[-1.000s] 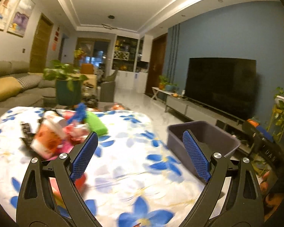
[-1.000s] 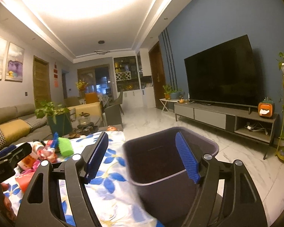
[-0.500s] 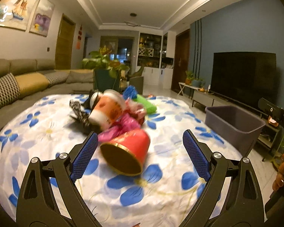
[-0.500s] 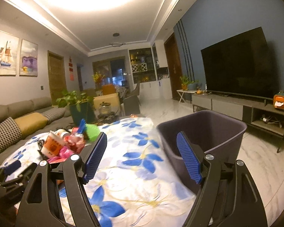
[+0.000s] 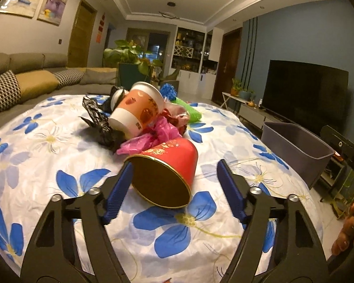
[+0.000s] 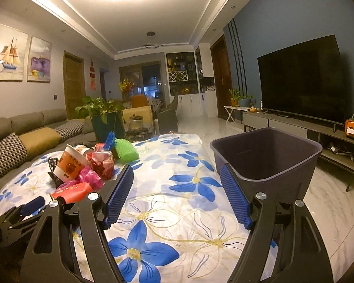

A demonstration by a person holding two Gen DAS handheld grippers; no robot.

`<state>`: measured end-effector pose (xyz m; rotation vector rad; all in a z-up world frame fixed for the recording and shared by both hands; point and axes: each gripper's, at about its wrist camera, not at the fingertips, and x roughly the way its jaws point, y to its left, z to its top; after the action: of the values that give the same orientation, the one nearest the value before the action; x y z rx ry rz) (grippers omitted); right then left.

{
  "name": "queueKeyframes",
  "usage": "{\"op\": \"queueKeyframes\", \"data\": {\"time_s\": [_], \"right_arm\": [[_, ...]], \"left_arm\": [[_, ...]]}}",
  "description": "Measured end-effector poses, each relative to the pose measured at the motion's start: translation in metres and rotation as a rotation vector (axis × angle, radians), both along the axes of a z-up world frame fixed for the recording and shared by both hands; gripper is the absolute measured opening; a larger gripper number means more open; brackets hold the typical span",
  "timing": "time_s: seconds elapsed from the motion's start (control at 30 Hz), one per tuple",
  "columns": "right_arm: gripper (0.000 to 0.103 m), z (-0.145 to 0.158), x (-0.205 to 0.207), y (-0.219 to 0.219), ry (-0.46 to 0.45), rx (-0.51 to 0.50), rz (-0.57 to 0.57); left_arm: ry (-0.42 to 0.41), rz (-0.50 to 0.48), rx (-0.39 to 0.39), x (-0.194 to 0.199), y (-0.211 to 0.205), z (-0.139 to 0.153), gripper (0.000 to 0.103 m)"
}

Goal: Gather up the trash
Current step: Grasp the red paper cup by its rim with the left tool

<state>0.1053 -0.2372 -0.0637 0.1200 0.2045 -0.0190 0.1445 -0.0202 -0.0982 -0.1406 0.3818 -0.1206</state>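
On the tabletop point(image 5: 59, 155): a tipped can point(image 5: 164, 174) nearest, between the spread left tongs point(image 5: 174, 185); behind it crumpled plastic bags point(image 5: 153, 136), a paper cup point(image 5: 136, 109) lying on top. Right of the tabletop, a bin point(image 6: 266, 158) on the floor.

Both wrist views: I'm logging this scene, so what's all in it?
red can: one, on its side, between the open left fingers
paper cup: one, orange and white, tipped on the pile
pink bag: one, crumpled under the cup
black bag: one, pile's left
green wrapper: one, pile's far side
bin: one, grey, empty, beside the table
tablecloth: one, white with blue flowers
television: one, black, blue wall
sofa: one, brown, left
left gripper: open
right gripper: open, empty
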Motion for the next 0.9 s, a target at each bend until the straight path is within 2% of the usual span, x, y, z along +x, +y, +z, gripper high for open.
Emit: {"op": "queueKeyframes", "data": {"time_s": [0.07, 0.17, 0.23, 0.33, 0.4, 0.67, 0.9], "right_arm": [[0.075, -0.002, 0.003, 0.003, 0.008, 0.004, 0.005], [0.074, -0.003, 0.009, 0.008, 0.017, 0.003, 0.016], [0.074, -0.004, 0.012, 0.01, 0.024, 0.001, 0.023], [0.074, -0.007, 0.015, 0.015, 0.032, -0.003, 0.035], [0.074, -0.008, 0.017, 0.018, 0.037, -0.009, 0.044], [0.074, -0.009, 0.031, 0.038, 0.059, -0.013, 0.094], [0.075, -0.01, 0.054, 0.076, 0.08, -0.038, 0.164]], "left_arm": [[0.01, -0.006, 0.0, 0.004, -0.001, -0.001, 0.06], [0.03, -0.024, 0.001, 0.011, -0.003, -0.005, 0.042], [0.053, -0.044, -0.013, 0.016, -0.004, -0.008, 0.023], [0.057, -0.064, -0.03, 0.018, -0.002, -0.011, 0.009], [0.045, -0.078, -0.034, 0.015, -0.002, -0.01, 0.003], [-0.009, -0.084, -0.042, -0.005, 0.009, 0.006, 0.002], [-0.092, 0.012, -0.062, -0.023, 0.047, 0.035, 0.002]]}}
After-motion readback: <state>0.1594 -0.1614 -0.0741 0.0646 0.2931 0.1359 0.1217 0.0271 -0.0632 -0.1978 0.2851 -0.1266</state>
